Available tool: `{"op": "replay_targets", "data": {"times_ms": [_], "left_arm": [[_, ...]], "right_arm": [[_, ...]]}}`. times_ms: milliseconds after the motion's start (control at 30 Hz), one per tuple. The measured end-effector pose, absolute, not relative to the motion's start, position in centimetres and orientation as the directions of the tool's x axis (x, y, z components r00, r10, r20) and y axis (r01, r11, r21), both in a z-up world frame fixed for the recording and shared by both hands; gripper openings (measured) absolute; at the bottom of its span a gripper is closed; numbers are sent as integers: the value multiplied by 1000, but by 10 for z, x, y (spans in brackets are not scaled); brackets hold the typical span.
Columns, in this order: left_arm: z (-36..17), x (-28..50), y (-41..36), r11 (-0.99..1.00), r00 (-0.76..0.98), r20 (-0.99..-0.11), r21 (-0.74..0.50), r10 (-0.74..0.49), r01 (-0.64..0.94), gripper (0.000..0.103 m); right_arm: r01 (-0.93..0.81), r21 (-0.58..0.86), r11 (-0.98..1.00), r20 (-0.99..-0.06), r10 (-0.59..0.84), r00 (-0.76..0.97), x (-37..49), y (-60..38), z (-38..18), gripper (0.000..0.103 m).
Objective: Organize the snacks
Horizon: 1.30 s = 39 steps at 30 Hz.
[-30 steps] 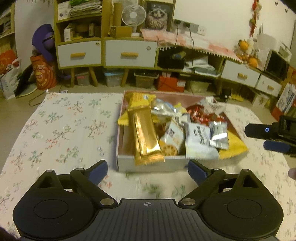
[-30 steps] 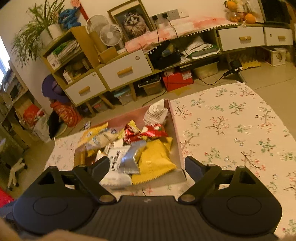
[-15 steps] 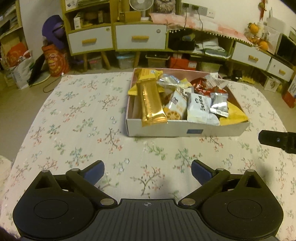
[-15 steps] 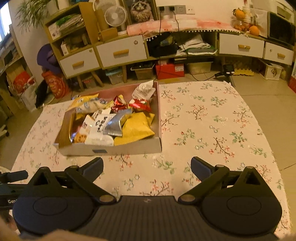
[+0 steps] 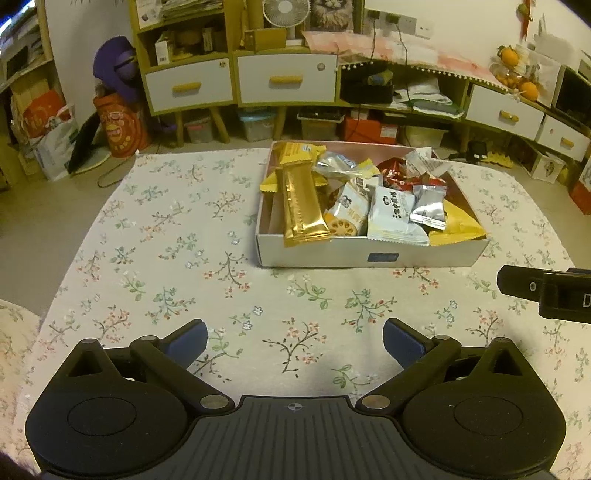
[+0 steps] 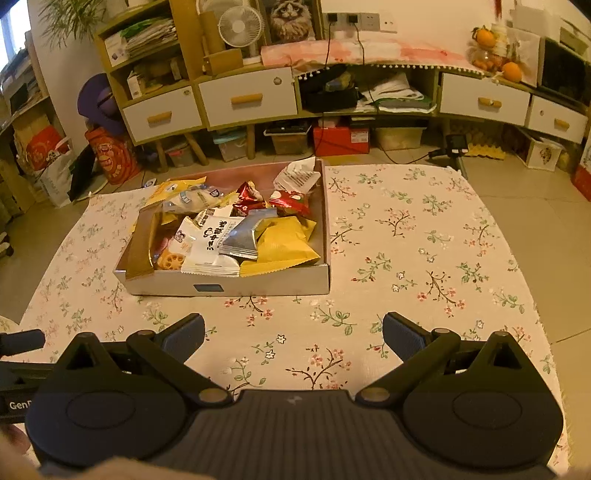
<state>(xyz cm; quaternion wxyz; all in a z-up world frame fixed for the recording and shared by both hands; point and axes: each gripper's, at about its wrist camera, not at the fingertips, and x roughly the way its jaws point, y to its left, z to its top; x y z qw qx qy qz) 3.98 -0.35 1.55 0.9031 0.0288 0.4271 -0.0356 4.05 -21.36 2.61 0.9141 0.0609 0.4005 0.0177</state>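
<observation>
A shallow white cardboard box (image 5: 332,254) (image 6: 258,284) sits on the floral tablecloth (image 5: 166,258), filled with snack packets. Among them are a long gold bar (image 5: 303,206), a white packet (image 5: 391,214) (image 6: 218,243), a silver packet (image 5: 430,206) (image 6: 243,236), a yellow bag (image 5: 458,225) (image 6: 288,240) and red wrappers (image 5: 402,177) (image 6: 288,201). My left gripper (image 5: 294,334) hovers over bare cloth in front of the box, open and empty. My right gripper (image 6: 293,326) is also open and empty, in front of the box and to its right. Each gripper shows at the edge of the other's view.
Behind the table stands a low cabinet with white drawers (image 5: 284,81), with storage bins and a red box beneath it. A fan (image 6: 240,26) and oranges (image 6: 509,70) rest on top. Tiled floor (image 6: 535,192) borders the table on the right. Bags (image 5: 114,125) lean at the far left.
Both grippers have drawn back from the box, which now lies farther away with more cloth in front. The right view has rolled level, and its jaws have spread a little wider.
</observation>
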Motion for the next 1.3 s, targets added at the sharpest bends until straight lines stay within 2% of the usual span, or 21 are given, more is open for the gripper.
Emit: {"op": "replay_targets", "data": {"times_ms": [1300], "left_arm": [[15, 42, -4, 995, 627, -778, 22, -44, 98, 102]], "right_arm": [[28, 138, 990, -738, 84, 669, 41, -214, 23, 103]]}}
